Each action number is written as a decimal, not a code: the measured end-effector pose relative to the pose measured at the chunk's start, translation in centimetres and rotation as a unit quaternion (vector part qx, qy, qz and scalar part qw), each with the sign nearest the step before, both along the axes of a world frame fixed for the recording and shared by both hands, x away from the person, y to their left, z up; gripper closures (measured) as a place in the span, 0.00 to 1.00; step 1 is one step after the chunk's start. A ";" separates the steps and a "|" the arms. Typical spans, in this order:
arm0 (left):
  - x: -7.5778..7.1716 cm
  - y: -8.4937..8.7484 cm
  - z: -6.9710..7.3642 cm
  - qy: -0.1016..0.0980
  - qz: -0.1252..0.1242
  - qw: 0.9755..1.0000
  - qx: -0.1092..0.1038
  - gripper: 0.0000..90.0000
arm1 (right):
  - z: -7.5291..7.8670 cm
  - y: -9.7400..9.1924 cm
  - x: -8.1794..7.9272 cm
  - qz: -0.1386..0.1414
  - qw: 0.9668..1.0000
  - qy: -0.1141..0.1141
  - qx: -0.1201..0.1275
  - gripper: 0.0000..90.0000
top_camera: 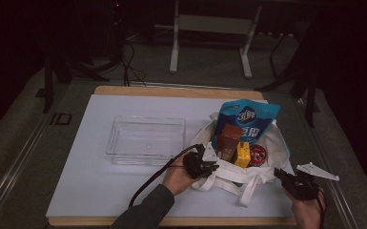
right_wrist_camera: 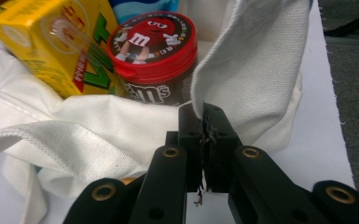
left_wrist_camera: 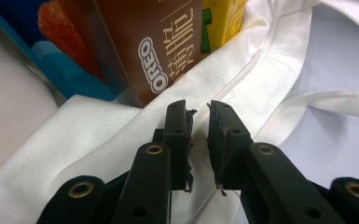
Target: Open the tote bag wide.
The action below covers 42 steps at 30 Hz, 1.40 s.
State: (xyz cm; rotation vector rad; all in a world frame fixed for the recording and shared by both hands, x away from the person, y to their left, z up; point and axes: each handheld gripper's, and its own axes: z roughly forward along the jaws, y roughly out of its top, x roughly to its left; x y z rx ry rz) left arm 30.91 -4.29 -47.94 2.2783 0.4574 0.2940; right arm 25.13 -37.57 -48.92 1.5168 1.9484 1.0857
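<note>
Cloth is what both grippers deal with here: a white tote bag [top_camera: 267, 162] lying at the right of the white table mat [top_camera: 100, 191], its mouth facing the person. The right gripper [right_wrist_camera: 204, 122] has its jaws pressed together on the upright edge of the bag's rim. The left gripper [left_wrist_camera: 198, 116] hangs over the hem on the other side with a narrow gap between its jaws; from this angle I cannot tell whether cloth is caught in that gap or merely lies beneath, so I read the jaws as slightly apart.

The bag looks light, soft and floppy; I judge it will sag and slide rather than lift stiffly, so the stitched hem or the straps are the sound places to pinch.

Inside, nearest first: a yellow carton [right_wrist_camera: 51, 42] with "Vit" legible, a red-lidded m&m's jar [right_wrist_camera: 151, 51], a brown OREO box [left_wrist_camera: 144, 46] with Chinese characters, and a blue snack bag [top_camera: 248, 119]. Farther left stands a clear plastic tray [top_camera: 145, 140].
</note>
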 end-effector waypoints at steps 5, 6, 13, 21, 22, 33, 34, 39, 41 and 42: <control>0.3 -0.4 -0.6 -0.005 0.004 1.000 0.007 0.88 | -0.7 0.0 1.0 -0.002 1.000 0.012 -0.007 0.97; 0.4 -0.5 -0.8 -0.006 0.006 1.000 0.010 0.89 | -1.0 0.0 1.3 -0.002 1.000 0.015 -0.007 0.97; 1.0 -1.0 -1.8 0.009 0.021 1.000 0.015 0.89 | -2.1 -0.2 2.0 -0.002 1.000 0.031 -0.002 0.97; 0.3 0.3 -0.3 0.005 0.009 1.000 -0.005 0.78 | -0.7 -0.2 1.4 0.010 1.000 0.028 -0.011 0.75; 0.3 0.5 -0.1 0.005 0.005 1.000 -0.012 0.75 | -0.4 -0.2 1.3 0.011 1.000 0.024 -0.012 0.72; 0.5 5.2 4.9 -0.023 0.029 0.995 -0.093 0.71 | 2.7 -1.8 0.4 -0.010 1.000 -0.019 -0.003 0.55; 0.6 5.5 5.2 -0.027 0.033 0.995 -0.095 0.70 | 2.9 -1.9 0.5 -0.013 1.000 -0.021 0.001 0.54; 1.2 6.4 6.3 -0.047 0.060 0.992 -0.098 0.68 | 3.7 -2.2 1.4 -0.019 0.999 -0.033 0.002 0.51; 1.6 6.5 6.4 -0.049 0.068 0.992 -0.094 0.67 | 4.1 -2.1 1.7 -0.021 0.999 -0.043 0.000 0.51; 1.8 6.4 6.4 -0.051 0.073 0.992 -0.092 0.67 | 4.3 -2.1 1.9 -0.025 0.998 -0.050 -0.003 0.52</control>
